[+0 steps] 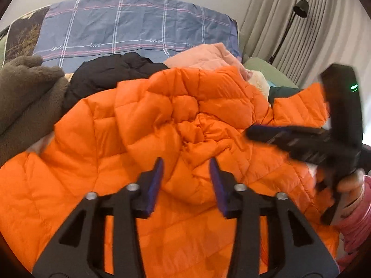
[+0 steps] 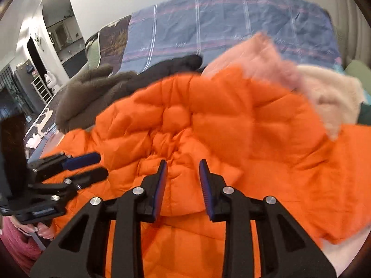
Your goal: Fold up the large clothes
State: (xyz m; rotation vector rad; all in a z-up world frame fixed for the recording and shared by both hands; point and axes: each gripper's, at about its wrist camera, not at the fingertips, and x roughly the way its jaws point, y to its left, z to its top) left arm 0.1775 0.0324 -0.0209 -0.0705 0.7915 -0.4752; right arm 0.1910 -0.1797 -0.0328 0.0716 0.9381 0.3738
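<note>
Black left claw (image 1: 186, 164) and right claw (image 2: 183, 165), blue pads, silver screws, pink sleeve (image 1: 357, 222).

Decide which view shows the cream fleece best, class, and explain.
The right wrist view: the cream fleece lies in plain sight behind the orange jacket, beside the pink garment. The left wrist view shows only a cream sliver past the jacket's edge.

1. A blue plaid sheet (image 1: 139, 25) with pink and white lines covers the bed's far part.
2. A dark printed cushion (image 1: 22, 34) lies at its left end.
3. Pale pleated curtains (image 1: 301, 18) hang on the right, with a black floor lamp (image 1: 299, 9) in front of them.
4. A doorway (image 2: 60, 30) and a white shelf rack (image 2: 43, 90) show far left in the right wrist view.
</note>
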